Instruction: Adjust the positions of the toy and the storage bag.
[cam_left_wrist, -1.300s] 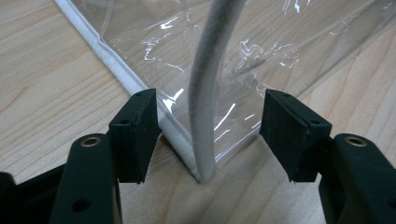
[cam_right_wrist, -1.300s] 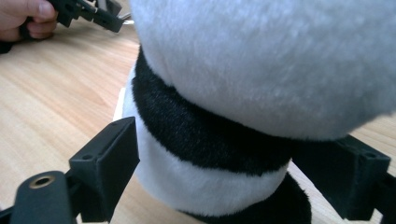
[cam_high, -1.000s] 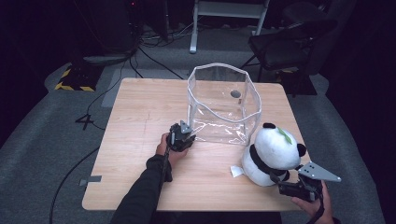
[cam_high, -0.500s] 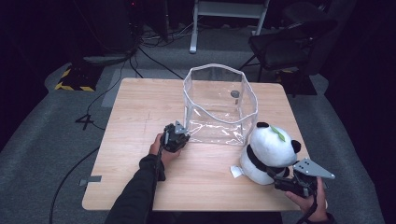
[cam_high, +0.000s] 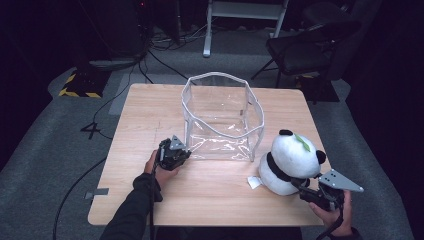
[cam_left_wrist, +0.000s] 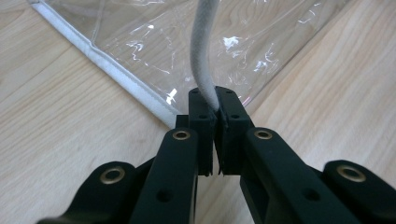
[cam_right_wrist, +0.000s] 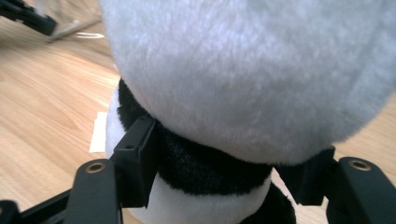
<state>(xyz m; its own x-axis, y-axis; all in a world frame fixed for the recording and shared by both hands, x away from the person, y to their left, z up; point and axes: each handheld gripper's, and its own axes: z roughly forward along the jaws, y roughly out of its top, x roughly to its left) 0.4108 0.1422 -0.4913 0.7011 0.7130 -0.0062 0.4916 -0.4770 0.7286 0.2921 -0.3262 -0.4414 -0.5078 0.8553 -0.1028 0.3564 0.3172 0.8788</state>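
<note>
While left gripper (cam_left_wrist: 212, 119) has fingers pressed together on white piping of clear vinyl bag (cam_high: 222, 120) at its near-left corner, plush panda (cam_high: 290, 162) sits on table (cam_high: 215, 200) just right of bag; panda light, soft, squashy, fur not slippery; neck band (cam_right_wrist: 205, 168) narrowest and firmest hold; right gripper (cam_right_wrist: 224, 170) has fingers either side of that neck, just been closing, seemingly touching fur; bag floppy, thin, slick; trim best grip.

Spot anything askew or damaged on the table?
Nothing damaged. The clear bag's white rim sags unevenly where the left tool pinches it. A loose white tag lies by the panda.
</note>
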